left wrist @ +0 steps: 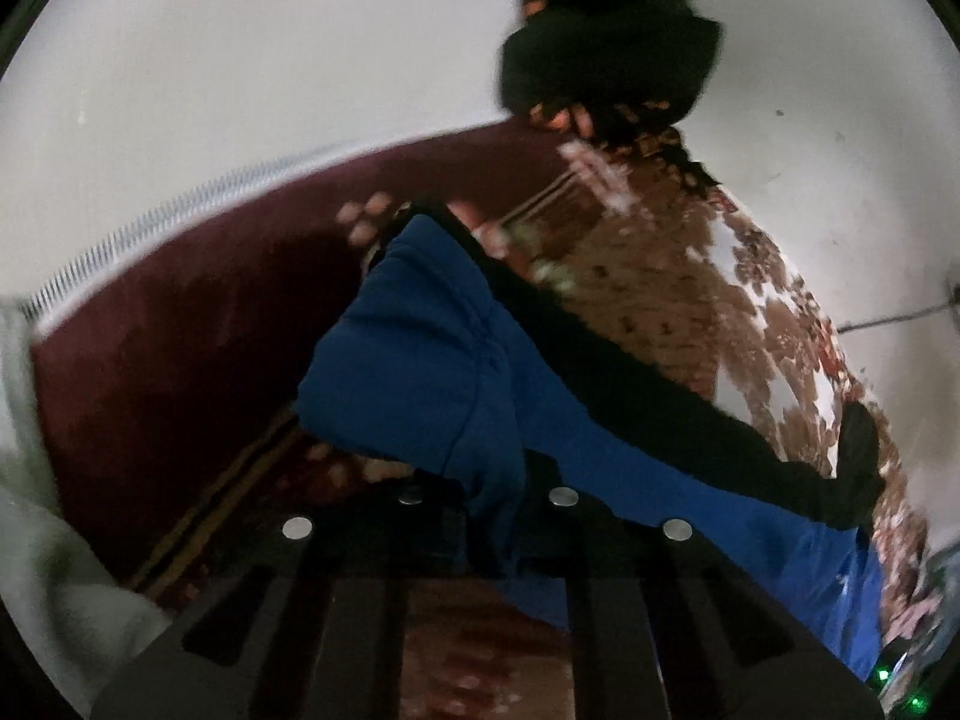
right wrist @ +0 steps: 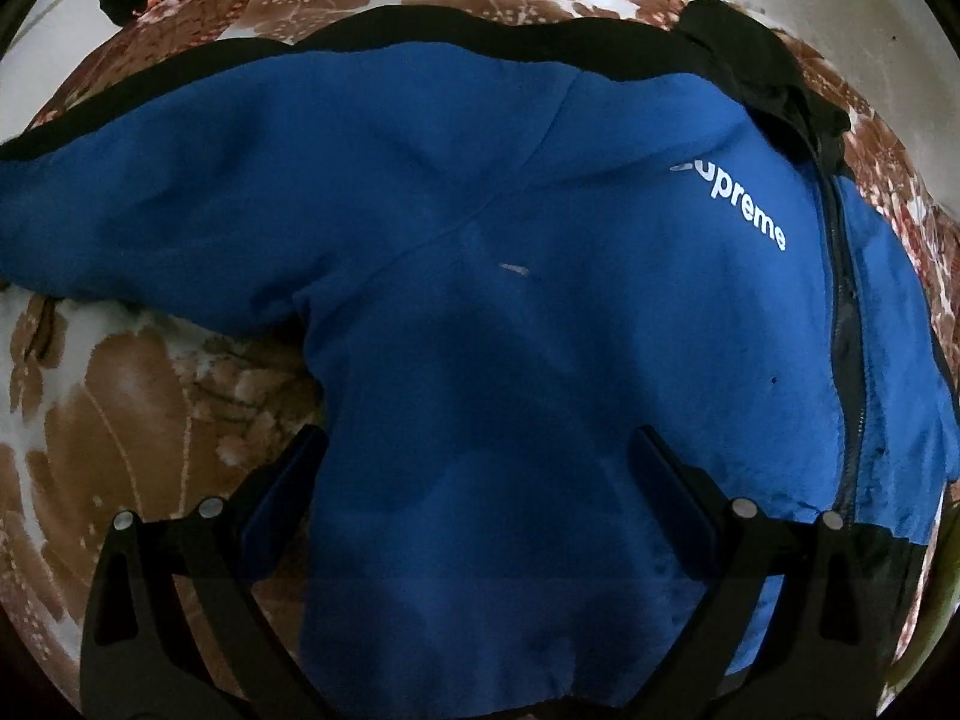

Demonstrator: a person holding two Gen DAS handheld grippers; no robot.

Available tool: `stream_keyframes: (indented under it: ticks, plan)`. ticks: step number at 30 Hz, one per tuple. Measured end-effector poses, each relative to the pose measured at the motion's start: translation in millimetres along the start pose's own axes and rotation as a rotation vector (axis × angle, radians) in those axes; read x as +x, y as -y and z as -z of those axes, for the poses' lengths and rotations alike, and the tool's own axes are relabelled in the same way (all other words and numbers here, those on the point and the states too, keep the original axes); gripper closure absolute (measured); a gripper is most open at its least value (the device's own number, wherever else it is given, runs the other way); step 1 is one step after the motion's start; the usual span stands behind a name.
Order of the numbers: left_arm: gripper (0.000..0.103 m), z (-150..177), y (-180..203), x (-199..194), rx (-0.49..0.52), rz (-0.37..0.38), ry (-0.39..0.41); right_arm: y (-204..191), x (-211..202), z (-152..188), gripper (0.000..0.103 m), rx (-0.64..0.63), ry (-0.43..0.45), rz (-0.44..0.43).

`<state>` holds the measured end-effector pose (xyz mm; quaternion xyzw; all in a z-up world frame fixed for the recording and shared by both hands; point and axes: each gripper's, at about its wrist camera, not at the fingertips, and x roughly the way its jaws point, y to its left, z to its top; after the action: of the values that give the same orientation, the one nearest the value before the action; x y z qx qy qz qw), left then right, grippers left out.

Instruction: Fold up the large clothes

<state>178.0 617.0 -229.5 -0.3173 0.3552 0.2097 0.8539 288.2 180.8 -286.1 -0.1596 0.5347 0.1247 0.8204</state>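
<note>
a blue fleece jacket (right wrist: 480, 228) with black trim lies spread across a floral blanket (right wrist: 120, 396) of brown and white, its front facing up, one sleeve stretched out to the left in my right wrist view. white lettering on the chest reads "upreme" (right wrist: 735, 207); the first letter is blurred and partly lost in a fold. a dark zipper (right wrist: 843, 324) runs down the jacket's right side, and the black collar (right wrist: 762, 72) bunches at the top right.

my right claw (right wrist: 480, 450) hovers over the jacket's lower body with its fingers wide apart, one finger (right wrist: 288, 480) at the jacket's left edge and the other over the fleece; whether they touch the cloth i cannot tell.

my left claw (left wrist: 486, 516) is closed on the end of the blue sleeve (left wrist: 420, 360), which bunches up between the fingers; the fingertips themselves are hidden under the cloth. the left wrist view is blurred. a dark heap of fabric (left wrist: 606, 42) sits at the far end of the blanket, too blurred to identify. a maroon surface (left wrist: 180, 348) edged with a pale ribbed strip (left wrist: 150, 234) runs beside the blanket, and a pale wall (left wrist: 270, 60) rises behind. a pale cloth (left wrist: 42, 510) at the left edge is cut off. small green lights (left wrist: 882, 675) glow at the lower right, their source unclear.
</note>
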Motion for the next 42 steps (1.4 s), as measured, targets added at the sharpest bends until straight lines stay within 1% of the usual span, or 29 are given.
stream_keyframes:
  ticks: [2,4,5,7,8,9,10,12,13,16,18,21,24,25,27,28,30,32,35,36,37,39,40,42]
  plan:
    - [0.096,-5.6,16.6,-11.0,0.031,-0.002,0.026,0.8,1.9,0.6,0.005,0.008,0.008,-0.008]
    - [0.097,-10.5,32.4,-22.1,0.035,0.017,0.047,1.8,4.3,3.0,0.005,0.02,0.02,-0.021]
    - [0.097,-14.0,46.1,-30.0,0.032,0.033,0.059,2.3,6.2,4.8,0.005,0.02,0.025,-0.027]
    - [0.097,-17.4,69.8,-40.4,0.046,0.04,0.07,3.6,6.1,7.9,0.005,0.019,0.041,-0.036]
    - [0.097,-19.2,91.5,-46.9,0.07,0.063,0.071,4.0,5.9,7.5,0.005,0.014,0.042,-0.038]
    - [0.097,-18.9,103.4,-51.1,0.086,0.077,0.072,4.1,5.7,7.2,0.005,0.01,0.04,-0.042]
    - [0.097,-18.3,126.8,-59.0,0.117,0.095,0.078,5.1,5.4,6.7,0.005,0.01,0.033,-0.049]
    - [0.097,-15.6,172.5,-70.9,0.167,0.11,0.083,9.0,4.0,5.7,0.005,0.015,0.025,-0.069]
    - [0.097,-13.1,188.4,-75.2,0.176,0.117,0.083,12.4,1.8,4.0,0.005,0.022,0.028,-0.084]
    - [0.098,-0.8,250.8,-91.6,0.212,0.15,0.077,22.4,-13.8,6.0,0.005,0.031,0.076,-0.1]
    - [0.098,9.7,293.0,-99.4,0.261,0.167,0.085,27.4,-20.3,9.4,0.005,0.023,0.074,-0.104]
    - [0.098,26.8,354.0,-99.5,0.312,0.201,0.073,38.3,-22.3,15.8,0.005,0.025,0.061,-0.11]
    - [0.098,41.3,400.9,-94.3,0.33,0.224,0.051,42.6,-25.1,21.5,0.005,0.0,0.085,-0.1]
    - [0.098,47.0,419.9,-91.7,0.341,0.244,0.034,42.6,-25.9,22.0,0.005,-0.008,0.089,-0.113]
    - [0.098,55.6,453.6,-90.5,0.377,0.272,0.031,43.5,-29.2,25.8,0.005,-0.003,0.094,-0.131]
    - [0.098,64.2,478.0,-90.2,0.403,0.284,0.036,43.5,-30.7,26.9,0.005,-0.012,0.098,-0.124]
    - [0.098,79.6,512.9,-90.8,0.423,0.309,0.026,44.3,-33.0,29.9,0.005,-0.034,0.109,-0.11]
    - [0.098,105.3,559.7,-89.6,0.463,0.347,0.005,42.6,-34.9,32.2,0.005,-0.072,0.124,-0.113]
    - [0.098,145.7,614.9,-87.1,0.52,0.406,-0.035,42.8,-35.1,34.8,0.005,-0.112,0.129,-0.175]
    - [0.098,157.7,627.7,-85.8,0.534,0.418,-0.044,42.6,-34.6,36.0,0.005,-0.125,0.129,-0.185]
    - [0.098,175.1,644.7,-81.5,0.553,0.433,-0.062,42.4,-34.7,36.8,0.005,-0.139,0.13,-0.182]
    - [0.098,206.5,671.3,-70.3,0.575,0.455,-0.109,40.9,-37.2,41.2,0.005,-0.2,0.147,-0.136]
    - [0.098,225.7,685.5,-63.4,0.59,0.463,-0.137,40.9,-40.1,43.5,0.005,-0.231,0.161,-0.128]
    - [0.098,265.5,711.3,-49.1,0.62,0.485,-0.189,43.4,-45.9,46.3,0.005,-0.266,0.179,-0.153]
